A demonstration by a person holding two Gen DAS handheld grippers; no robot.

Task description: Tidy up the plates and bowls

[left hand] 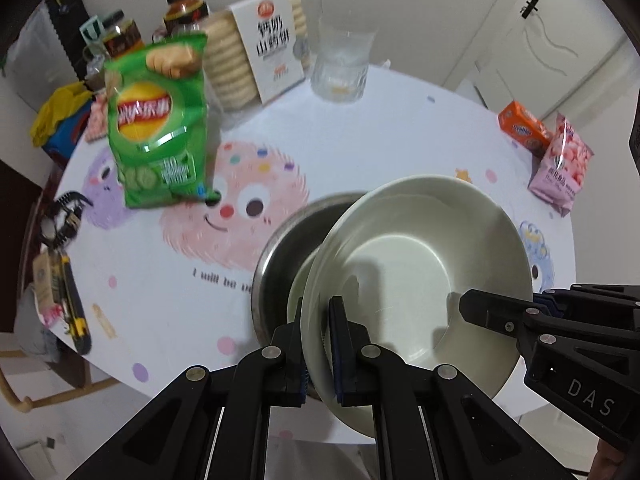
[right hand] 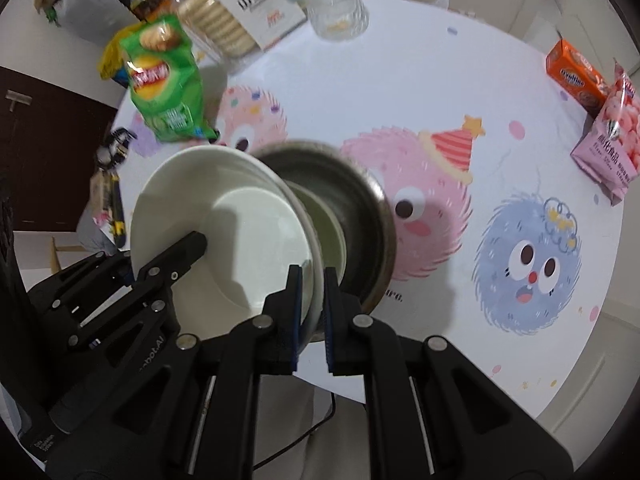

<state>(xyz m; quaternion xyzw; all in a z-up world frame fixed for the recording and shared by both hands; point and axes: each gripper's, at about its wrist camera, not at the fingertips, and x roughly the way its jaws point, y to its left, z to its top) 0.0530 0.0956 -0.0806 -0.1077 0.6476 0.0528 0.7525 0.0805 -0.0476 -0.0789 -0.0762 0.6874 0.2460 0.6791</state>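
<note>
Round table with cartoon-monster cloth, snack packs, white walls, both tools pinching white bowl rim

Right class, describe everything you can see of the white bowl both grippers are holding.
The white bowl is glossy, ceramic-looking, deep, with a flat bottom and a thin flared rim. It is empty and tilted, held above the patterned tablecloth. The left gripper and right gripper clamp opposite sides of its rim, jaws shut on it. Behind it overlaps a metal bowl; contact unclear.
</note>
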